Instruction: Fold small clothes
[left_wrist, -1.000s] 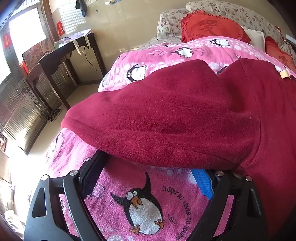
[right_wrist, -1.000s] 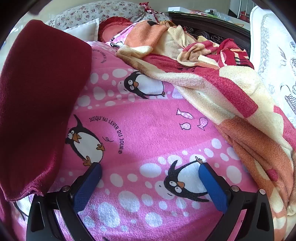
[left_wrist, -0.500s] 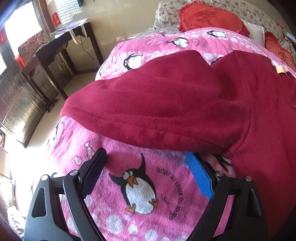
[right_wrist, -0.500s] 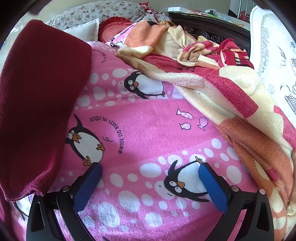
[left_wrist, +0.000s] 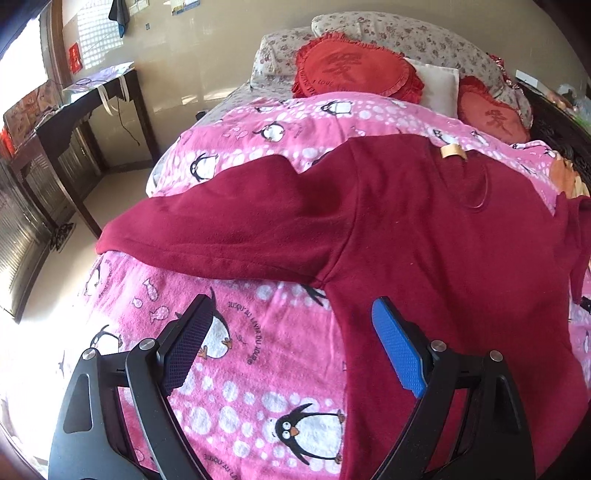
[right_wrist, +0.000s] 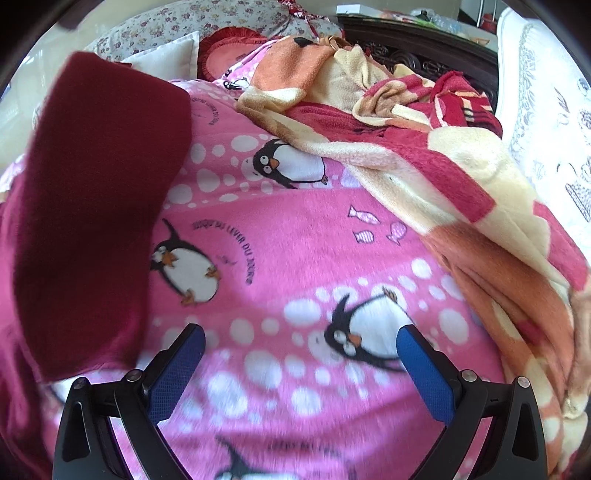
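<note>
Hovering wide open, empty: left gripper (left_wrist: 291, 345), right gripper (right_wrist: 301, 363).
Lying flat on pink penguin blanket (left_wrist: 258, 369): maroon sweater (left_wrist: 424, 229).

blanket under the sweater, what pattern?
Pink blanket with penguins and white dots; clearest in the right wrist view.
</note>
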